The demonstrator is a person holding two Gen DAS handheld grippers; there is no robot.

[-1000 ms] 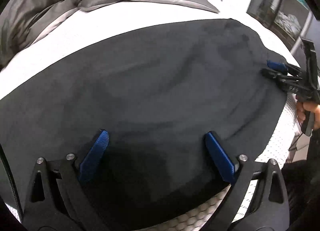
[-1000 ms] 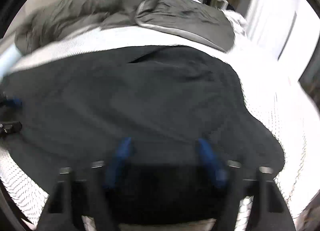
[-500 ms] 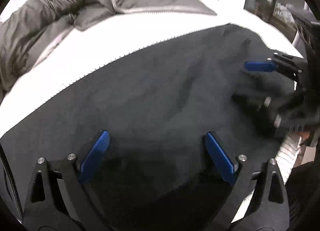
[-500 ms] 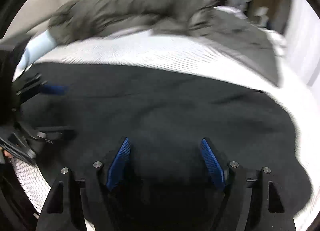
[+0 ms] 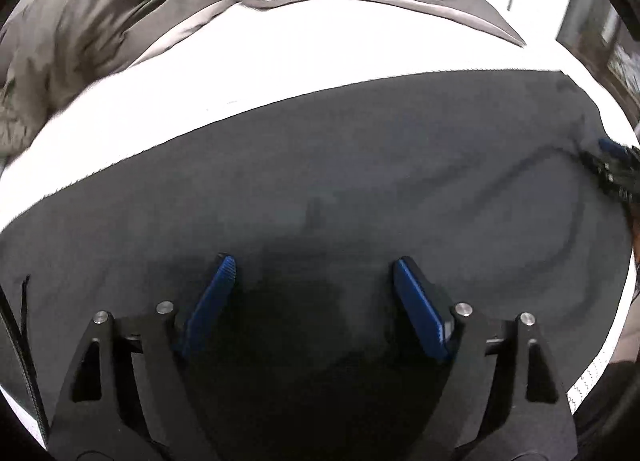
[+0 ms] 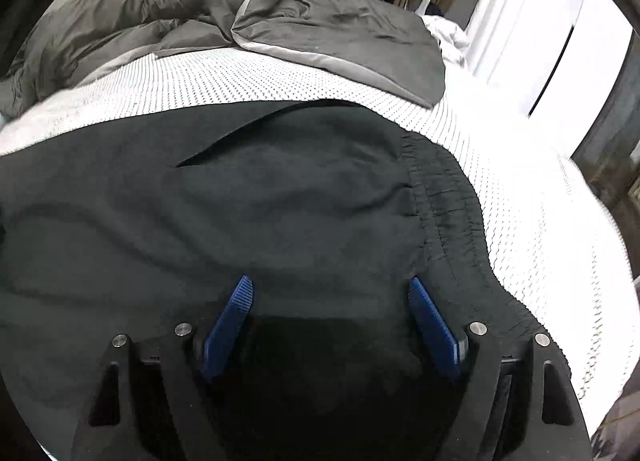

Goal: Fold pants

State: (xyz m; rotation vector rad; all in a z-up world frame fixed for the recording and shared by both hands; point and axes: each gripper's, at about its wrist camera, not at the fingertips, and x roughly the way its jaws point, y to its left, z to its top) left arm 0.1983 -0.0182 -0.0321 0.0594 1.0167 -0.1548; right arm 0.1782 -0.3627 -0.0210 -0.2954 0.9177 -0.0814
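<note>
- A crooked fold is risked if only the top layer near the waistband (image 6: 448, 197) is pinched, since the loose cloth would slide.
- The dark pants (image 6: 240, 213) are spread along the bed's (image 6: 540, 229) near edge, directly beneath both tongs.
- The left gripper (image 5: 312, 281) is released, its jaws having just narrowed, nothing clamped.
- The right gripper (image 6: 332, 301) is released, its jaws having just widened, nothing clamped.

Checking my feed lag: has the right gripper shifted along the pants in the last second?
Yes. In the left wrist view the right gripper sits lower beside the pants edge.
</note>
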